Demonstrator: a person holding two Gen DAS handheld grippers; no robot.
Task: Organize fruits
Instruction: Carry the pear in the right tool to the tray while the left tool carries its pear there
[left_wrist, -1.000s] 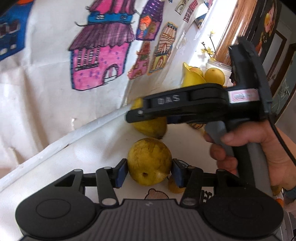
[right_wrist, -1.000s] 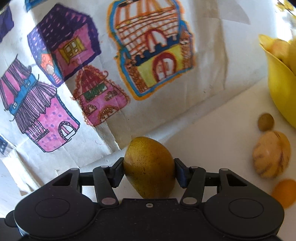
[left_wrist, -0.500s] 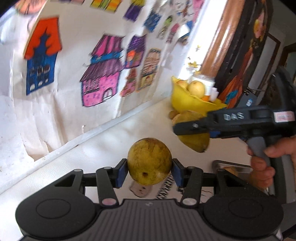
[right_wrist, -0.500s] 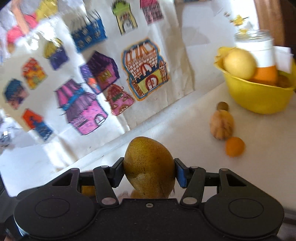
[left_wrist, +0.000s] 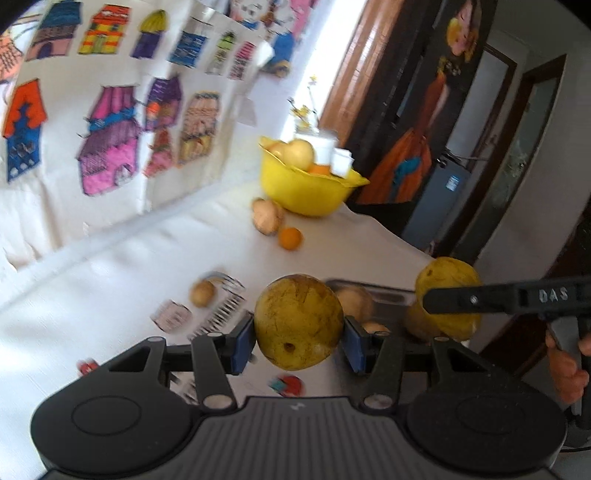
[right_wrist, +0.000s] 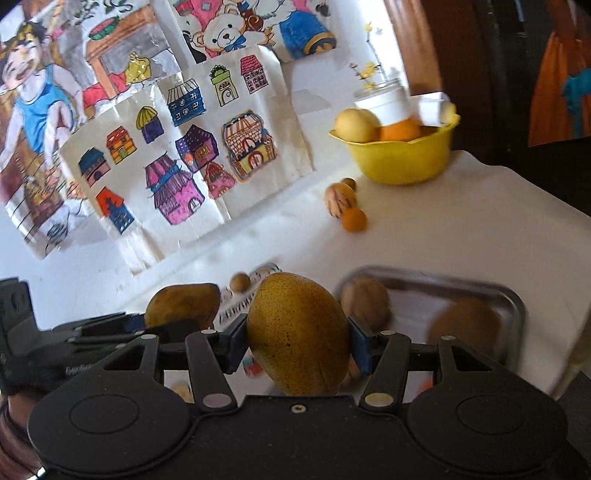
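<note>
Tray (right_wrist: 513, 306) rim clear only from right wrist.

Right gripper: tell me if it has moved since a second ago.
Yes. The right gripper, shut on a pear, has pulled back from the drawings; the yellow bowl now looks far smaller.

A: What do the two grippers show?

B: The left gripper (left_wrist: 299, 341) points forward and downward, its blue pads (left_wrist: 244, 343) clamped against both sides of a round yellow-green fruit (left_wrist: 298, 322).

A: And the right?

B: The right gripper (right_wrist: 297, 345), likewise tilted downward, is closed on an oblong speckled fruit (right_wrist: 297, 334); a hand (left_wrist: 567, 363) grasps its handle.
</note>
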